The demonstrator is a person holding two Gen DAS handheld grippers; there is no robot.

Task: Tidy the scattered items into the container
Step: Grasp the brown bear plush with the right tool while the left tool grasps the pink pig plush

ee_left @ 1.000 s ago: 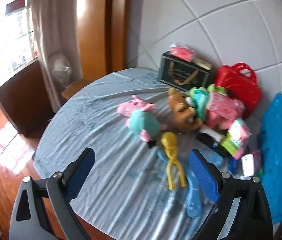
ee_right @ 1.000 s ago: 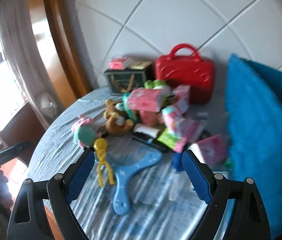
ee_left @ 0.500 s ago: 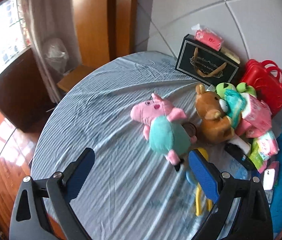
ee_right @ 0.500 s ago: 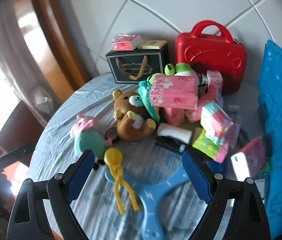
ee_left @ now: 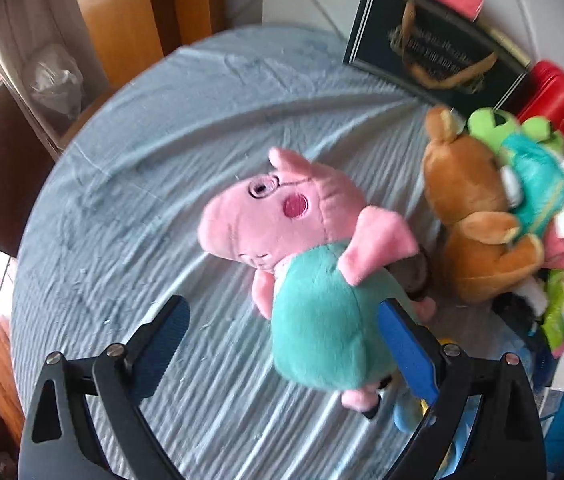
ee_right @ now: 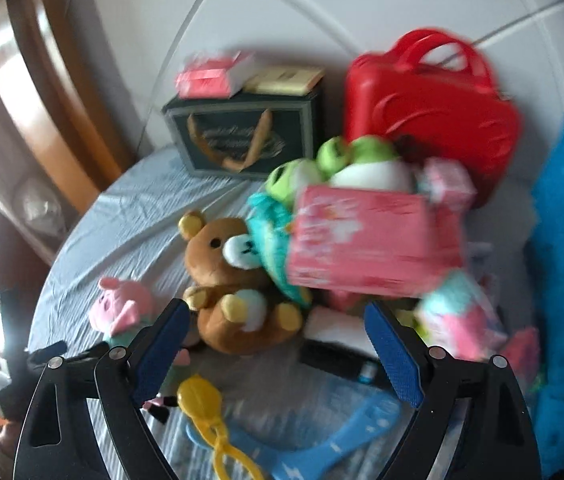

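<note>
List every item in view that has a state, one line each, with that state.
Left gripper: open, holding nothing.
Right gripper: open, holding nothing.
Pink pig plush in a teal shirt: lying on the tablecloth.
Brown bear plush: leaning against the pile.
Red plastic carry case: closed, upright.
Dark gift bag: upright.

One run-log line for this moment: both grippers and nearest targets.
left gripper: open, over pig plush, no grip | right gripper: open, empty, facing bear plush | container: none identified
</note>
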